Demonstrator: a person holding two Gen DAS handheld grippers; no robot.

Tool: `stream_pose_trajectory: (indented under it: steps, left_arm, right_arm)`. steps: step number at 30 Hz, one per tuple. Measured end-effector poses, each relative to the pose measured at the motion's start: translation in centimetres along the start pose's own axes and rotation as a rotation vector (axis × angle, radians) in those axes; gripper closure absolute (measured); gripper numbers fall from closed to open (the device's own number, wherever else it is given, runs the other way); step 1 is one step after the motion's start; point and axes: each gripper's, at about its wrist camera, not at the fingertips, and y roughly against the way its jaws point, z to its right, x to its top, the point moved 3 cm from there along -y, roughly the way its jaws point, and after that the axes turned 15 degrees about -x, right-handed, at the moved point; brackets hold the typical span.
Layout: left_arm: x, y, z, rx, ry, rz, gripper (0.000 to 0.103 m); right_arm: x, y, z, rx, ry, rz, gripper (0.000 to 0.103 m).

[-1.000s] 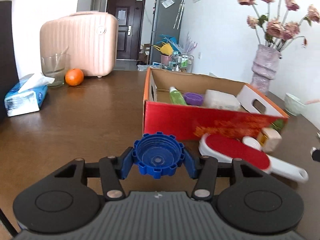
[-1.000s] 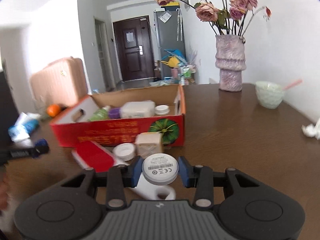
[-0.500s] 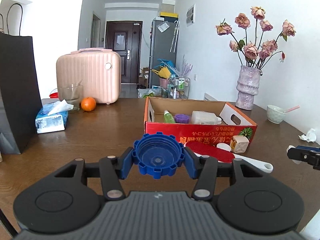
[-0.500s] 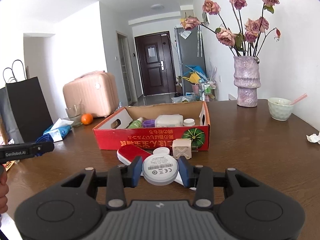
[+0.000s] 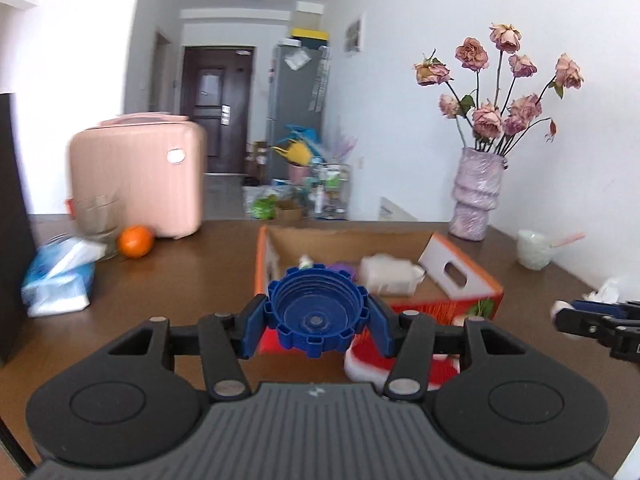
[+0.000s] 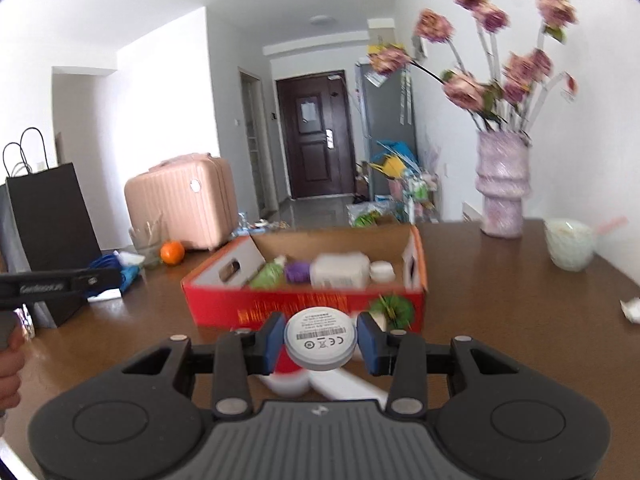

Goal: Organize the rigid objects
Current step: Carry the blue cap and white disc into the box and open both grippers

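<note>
Brown worktop (image 6: 500,280) half sorted: red box (image 6: 304,308) already holding a bottle and jars, blue cap (image 5: 317,311) gripped in left jaws, white disc (image 6: 320,339) in right, seemingly a brush (image 5: 362,362) left outside.

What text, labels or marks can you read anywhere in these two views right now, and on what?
"CE" and a crossed-out bin symbol: on the white round disc in the right tongs; its smaller print lines are too small to read.
Yellow print on the red cardboard box: blurred, unreadable.
White lettering on the left tongs' black arm: too blurred to read.
Papers on the fridge: illegible.
</note>
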Motion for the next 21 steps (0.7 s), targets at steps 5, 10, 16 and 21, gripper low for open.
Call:
stream_pose_trajectory:
  steps: [5,10,16,21]
  left_arm:
    - [3.1,-9.1,-4.6,-0.015,0.056,-0.111,0.05]
    - [3.5,-17.0,-7.8,0.007,0.052,-0.198,0.049]
    - [2.6,-21.9,-10.6,-0.047,0.094,-0.208,0.037]
    - [2.1,-22.5,-10.2,-0.056,-0.001,-0.173,0.029]
  right_arm:
    - [4.5,-8.5,-2.4,0.081,-0.031,-0.069,0.064]
    - [5.8,-19.6,-5.2,0.142,-0.07,-0.275,0.064]
    - [5.2,-27.9,-7.4,0.118,-0.08,-0.407,0.063]
    - [4.6,-29.7,-7.8,0.046,-0.092,-0.364,0.059]
